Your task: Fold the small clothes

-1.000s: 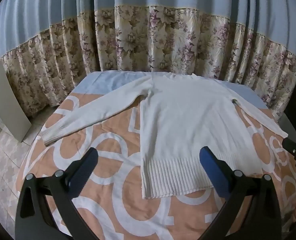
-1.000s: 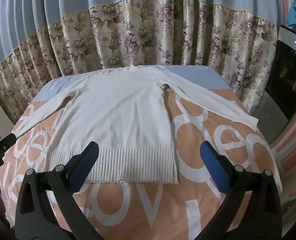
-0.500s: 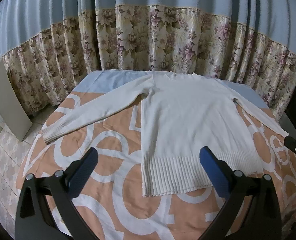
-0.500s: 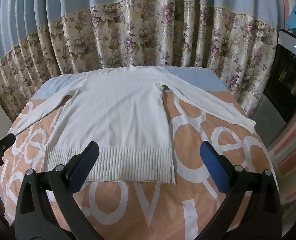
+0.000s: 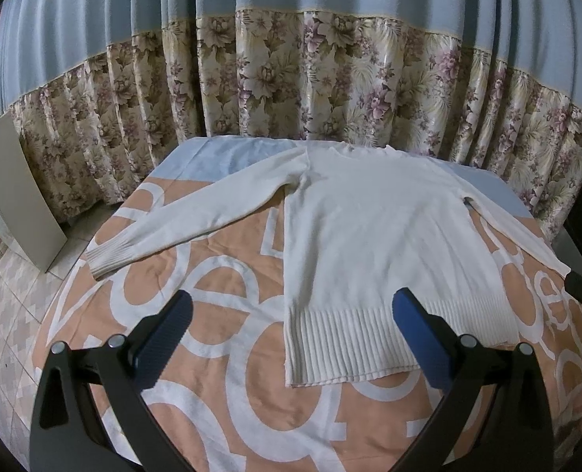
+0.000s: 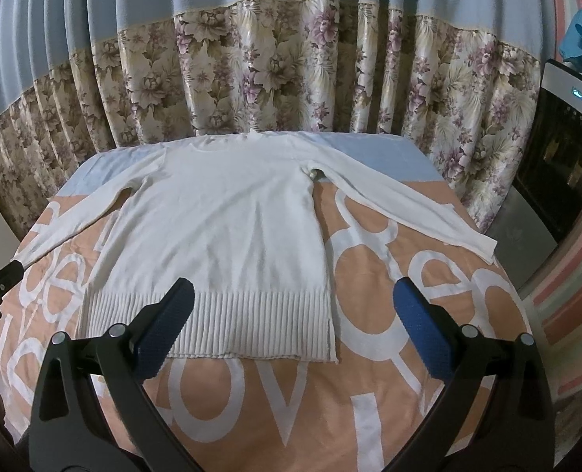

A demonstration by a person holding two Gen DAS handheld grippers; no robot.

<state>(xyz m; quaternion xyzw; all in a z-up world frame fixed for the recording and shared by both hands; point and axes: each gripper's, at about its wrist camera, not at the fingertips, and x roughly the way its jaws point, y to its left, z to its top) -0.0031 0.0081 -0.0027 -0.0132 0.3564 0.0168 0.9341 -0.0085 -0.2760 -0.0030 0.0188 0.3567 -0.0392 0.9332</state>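
So far we have folded nothing: the white sweater (image 5: 385, 232) lies flat on the orange bedspread (image 6: 428, 295), both sleeves spread, while our left gripper (image 5: 291, 326) and right gripper (image 6: 293, 324) hover spread wide and empty near its hem.

A white sweater (image 6: 228, 216) lies flat on the orange-and-white bedspread (image 6: 389, 354) — sleeves spread, ribbed hem nearest. The right tongs (image 6: 291, 326) hover above the hem, jaws wide apart — floral curtains (image 6: 275, 74) behind.
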